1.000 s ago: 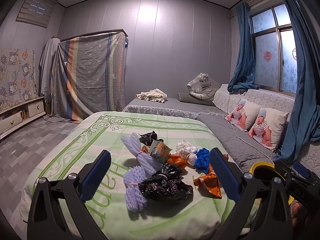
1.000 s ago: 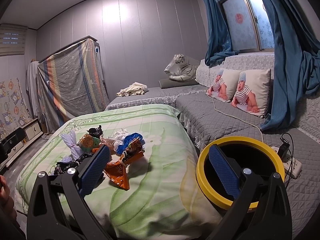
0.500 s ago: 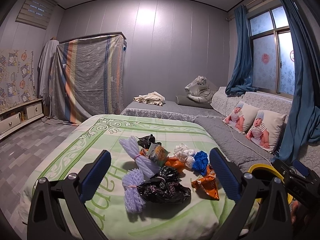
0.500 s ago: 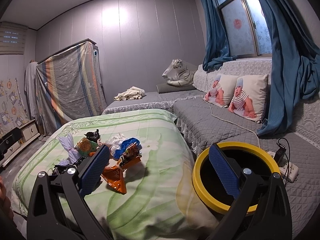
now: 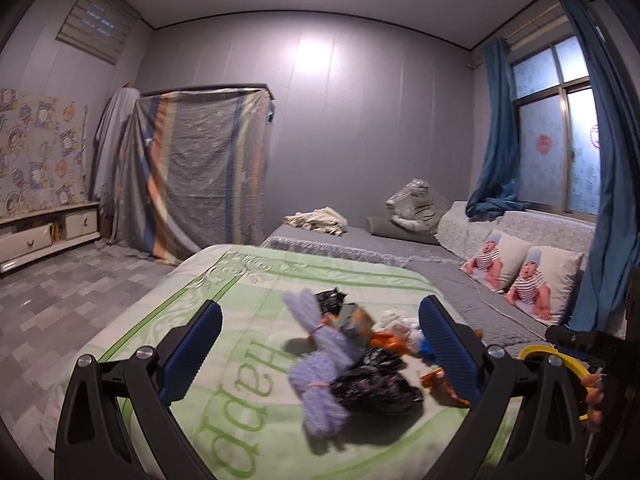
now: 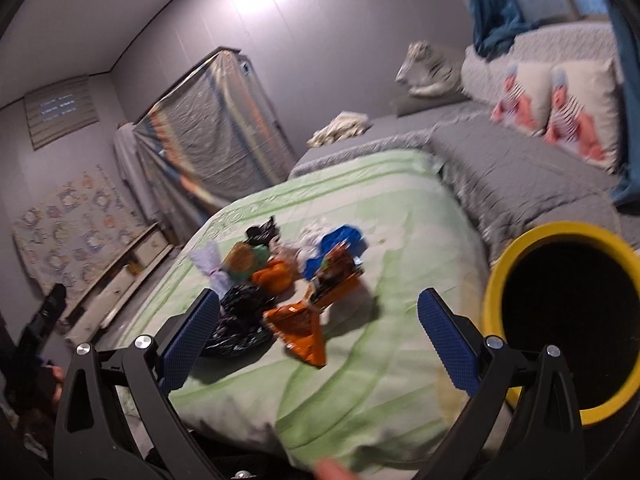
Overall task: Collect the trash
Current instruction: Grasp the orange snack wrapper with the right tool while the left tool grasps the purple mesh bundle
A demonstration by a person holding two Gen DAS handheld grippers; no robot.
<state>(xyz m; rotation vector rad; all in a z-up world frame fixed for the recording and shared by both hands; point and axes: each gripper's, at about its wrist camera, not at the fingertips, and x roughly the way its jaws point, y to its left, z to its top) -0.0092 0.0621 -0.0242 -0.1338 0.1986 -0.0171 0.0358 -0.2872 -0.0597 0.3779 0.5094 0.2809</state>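
Left wrist view: the left claw [image 5: 320,350] hangs wide open over the near end of the bed [image 5: 248,292], nothing between its blue fingers [image 5: 192,350]. On the green bedspread sits the trash pile, and everything goes by that pile. At its near side lies a crumpled black bag [image 5: 374,390], touching a pale purple foam net [image 5: 320,380] tied with a band. A second black bag [image 5: 330,300] lies at the far edge. To the right of the black bag, an orange wrapper [image 5: 442,390] peeks out behind the right-hand finger, with a white wad [image 5: 400,322] and a bit of blue just beyond. The picture is a little blurred, so the small pieces in the middle are hard to tell apart.

Right wrist view, tilted and blurry: the right claw [image 6: 320,334] is spread open too, empty, held above the bed's near corner. The orange wrapper [image 6: 302,330] lies nearest it, between the fingers in the picture, with a second orange packet [image 6: 334,280] just behind and a blue bag [image 6: 338,246] beyond that. The black bag [image 6: 240,320] sits at the left of the pile. Well to the right of the pile, off the bed's edge, stands a bin [image 6: 496,292] with a yellow rim and dark inside. A fingertip [image 6: 332,470] shows at the bottom edge.
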